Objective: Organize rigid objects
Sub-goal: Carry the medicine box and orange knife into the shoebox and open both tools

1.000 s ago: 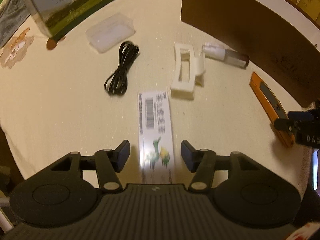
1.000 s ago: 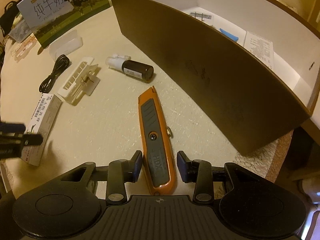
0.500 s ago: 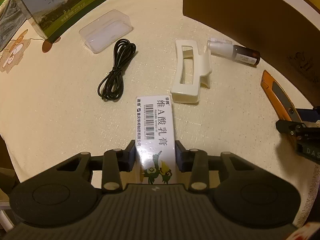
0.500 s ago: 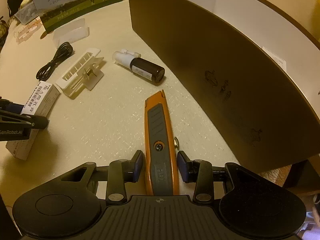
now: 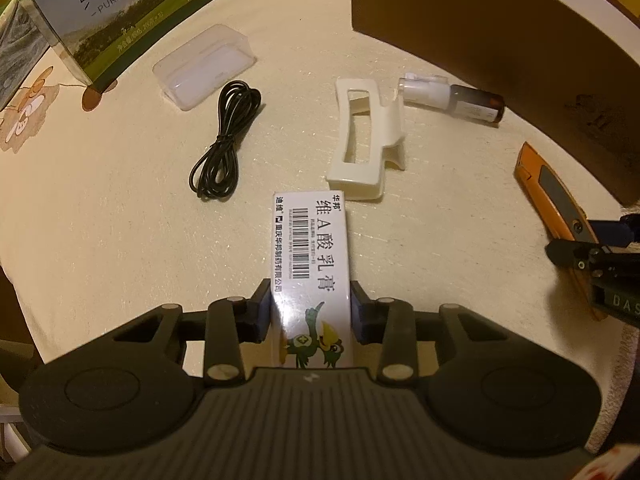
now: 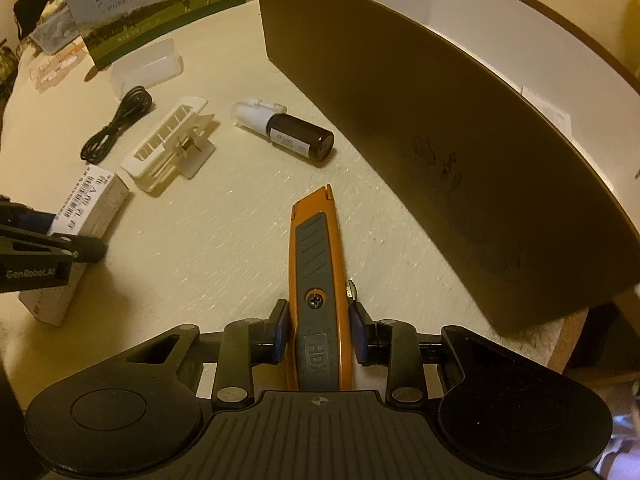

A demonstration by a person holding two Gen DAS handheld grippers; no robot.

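Note:
My left gripper (image 5: 311, 306) is shut on a white ointment carton (image 5: 310, 248) with a barcode and a green bird; the carton lies lengthwise on the table. It also shows in the right wrist view (image 6: 88, 208). My right gripper (image 6: 320, 326) is shut on an orange and grey utility knife (image 6: 318, 264) that lies on the table and points away from me. The knife also shows in the left wrist view (image 5: 550, 196). A brown cardboard box (image 6: 440, 120) stands open at the right.
On the cream tablecloth lie a white hair claw clip (image 5: 366, 140), a dark spray bottle with a white cap (image 5: 452, 98), a coiled black cable (image 5: 226, 140) and a clear plastic lid (image 5: 204, 66). A milk carton box (image 5: 120, 12) stands at the back left.
Both grippers moved forward and closed: the left jaws came in onto the carton, the right jaws onto the knife. Both objects still rest on the table.

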